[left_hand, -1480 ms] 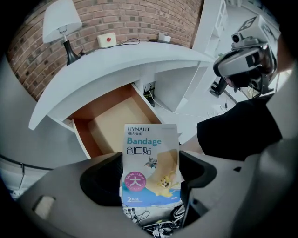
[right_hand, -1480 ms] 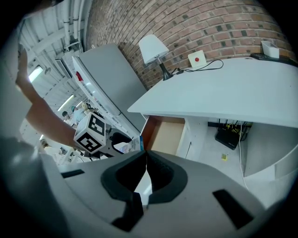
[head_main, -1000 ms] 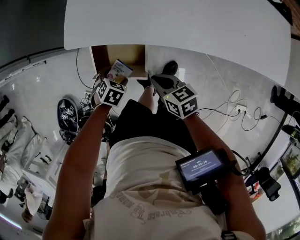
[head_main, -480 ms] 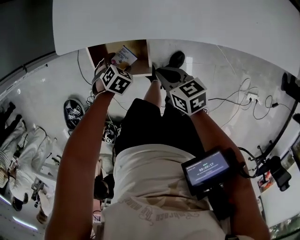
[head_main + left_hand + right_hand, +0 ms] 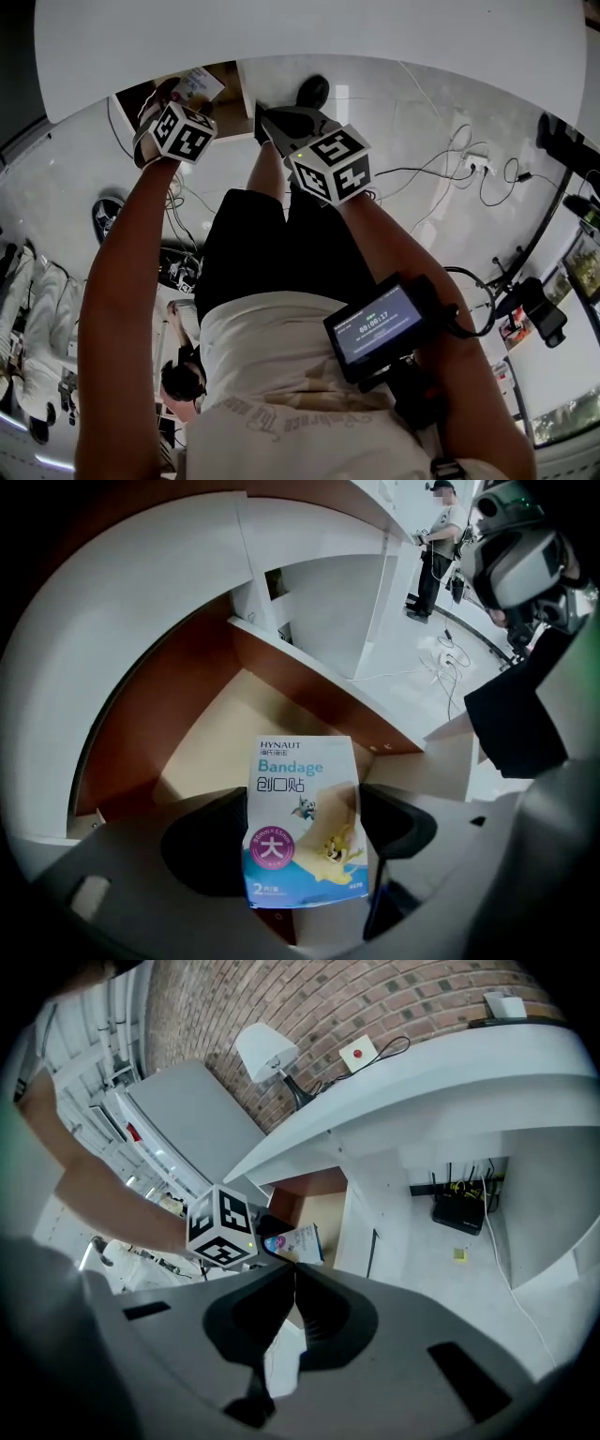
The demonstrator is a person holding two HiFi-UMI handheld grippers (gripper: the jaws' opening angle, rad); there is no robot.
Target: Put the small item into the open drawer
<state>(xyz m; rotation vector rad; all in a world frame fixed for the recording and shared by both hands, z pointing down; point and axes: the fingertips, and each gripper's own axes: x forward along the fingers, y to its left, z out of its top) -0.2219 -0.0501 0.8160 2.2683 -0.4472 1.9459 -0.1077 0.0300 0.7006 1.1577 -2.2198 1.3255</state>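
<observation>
Now, head view: left tool (image 5: 180,94) has pushed further forward, arm extended, bandage packet (image 5: 199,84) at the open drawer (image 5: 228,97) under the white surface (image 5: 309,37). Left gripper view: jaws clamp the packet above the drawer interior. Right gripper view: right tool (image 5: 292,1267) closed, empty.

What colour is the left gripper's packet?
Packet: white above, blue and yellow below; best in left gripper view.

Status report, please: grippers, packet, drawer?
Left gripper shut on bandage packet; right gripper shut, empty. Packet held over open drawer, not released. Nothing seen in the way.
</observation>
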